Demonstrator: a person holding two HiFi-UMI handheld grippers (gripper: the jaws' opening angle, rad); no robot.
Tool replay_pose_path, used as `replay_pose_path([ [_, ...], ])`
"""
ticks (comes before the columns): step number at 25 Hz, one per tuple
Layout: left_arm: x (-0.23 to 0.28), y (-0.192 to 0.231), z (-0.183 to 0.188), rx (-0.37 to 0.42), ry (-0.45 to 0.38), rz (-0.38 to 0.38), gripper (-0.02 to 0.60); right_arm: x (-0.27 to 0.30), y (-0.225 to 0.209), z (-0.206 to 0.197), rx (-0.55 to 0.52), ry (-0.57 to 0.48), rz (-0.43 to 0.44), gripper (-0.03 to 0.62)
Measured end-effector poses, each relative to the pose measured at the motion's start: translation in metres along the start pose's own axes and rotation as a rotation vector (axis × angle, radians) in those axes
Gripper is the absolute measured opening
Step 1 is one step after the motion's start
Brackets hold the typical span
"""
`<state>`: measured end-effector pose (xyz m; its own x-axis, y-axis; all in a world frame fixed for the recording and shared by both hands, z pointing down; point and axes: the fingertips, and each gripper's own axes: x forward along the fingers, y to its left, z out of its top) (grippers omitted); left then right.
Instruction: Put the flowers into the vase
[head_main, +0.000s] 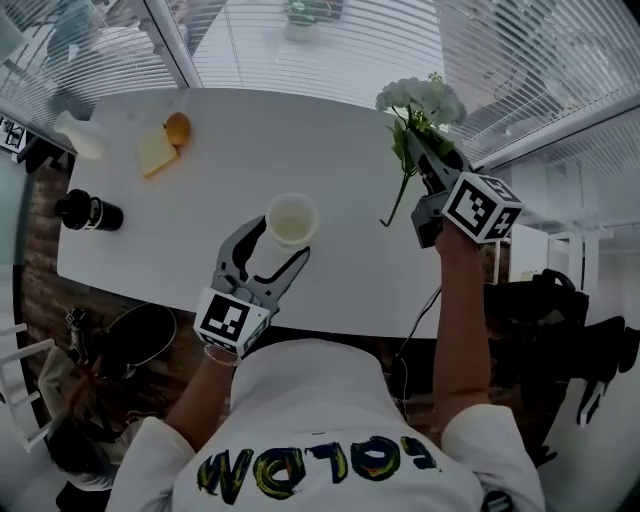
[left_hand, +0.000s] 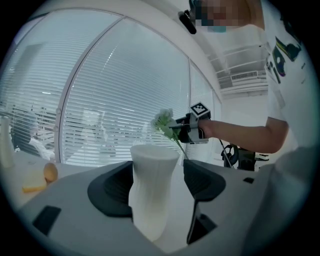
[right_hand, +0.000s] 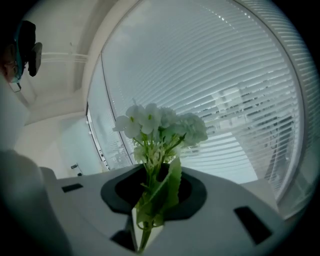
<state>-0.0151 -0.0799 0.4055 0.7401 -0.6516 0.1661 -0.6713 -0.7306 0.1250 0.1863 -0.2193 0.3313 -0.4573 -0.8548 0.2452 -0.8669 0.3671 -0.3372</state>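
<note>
A white ribbed vase (head_main: 291, 220) stands near the front edge of the white table (head_main: 330, 130). My left gripper (head_main: 275, 248) is shut on the vase, one jaw on each side of its body (left_hand: 152, 190). To the right, my right gripper (head_main: 418, 150) is raised above the table and shut on a bunch of white flowers (head_main: 420, 100). Their green stem hangs down below the jaws. In the right gripper view the blooms (right_hand: 160, 125) rise ahead of the jaws, stems and leaves pinched between them. The left gripper view shows the flowers (left_hand: 163, 122) up behind the vase rim.
At the table's far left lie an orange (head_main: 177, 128), a pale yellow slice (head_main: 155, 153) and a white bottle (head_main: 78, 135) on its side. A black bottle (head_main: 88, 212) lies at the left edge. Window blinds run behind the table. A dark chair (head_main: 140, 335) stands front left.
</note>
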Motion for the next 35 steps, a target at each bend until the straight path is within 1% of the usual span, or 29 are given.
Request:
replay_pose_path([
  [9, 0.001, -0.002, -0.004, 0.019, 0.014, 0.002, 0.322, -0.011, 0.047, 0.051, -0.016, -0.147, 0.075, 0.097],
  [14, 0.003, 0.001, -0.007, 0.015, 0.015, 0.013, 0.322, -0.012, 0.083, 0.077, -0.025, -0.214, 0.153, 0.097],
  [18, 0.003, 0.0, -0.011, 0.018, 0.021, 0.02, 0.322, -0.01, 0.109, 0.088, -0.031, -0.247, 0.21, 0.097],
  [24, -0.002, 0.009, -0.019, 0.016, 0.026, 0.033, 0.322, 0.003, 0.151, 0.087, -0.023, -0.276, 0.286, 0.097],
  [29, 0.007, 0.0, -0.008, 0.036, 0.037, 0.045, 0.322, 0.006, 0.164, 0.087, -0.007, -0.276, 0.346, 0.097],
  [35, 0.003, 0.001, -0.024, 0.032, 0.045, 0.041, 0.322, 0.016, 0.181, 0.054, 0.0, -0.275, 0.37, 0.097],
])
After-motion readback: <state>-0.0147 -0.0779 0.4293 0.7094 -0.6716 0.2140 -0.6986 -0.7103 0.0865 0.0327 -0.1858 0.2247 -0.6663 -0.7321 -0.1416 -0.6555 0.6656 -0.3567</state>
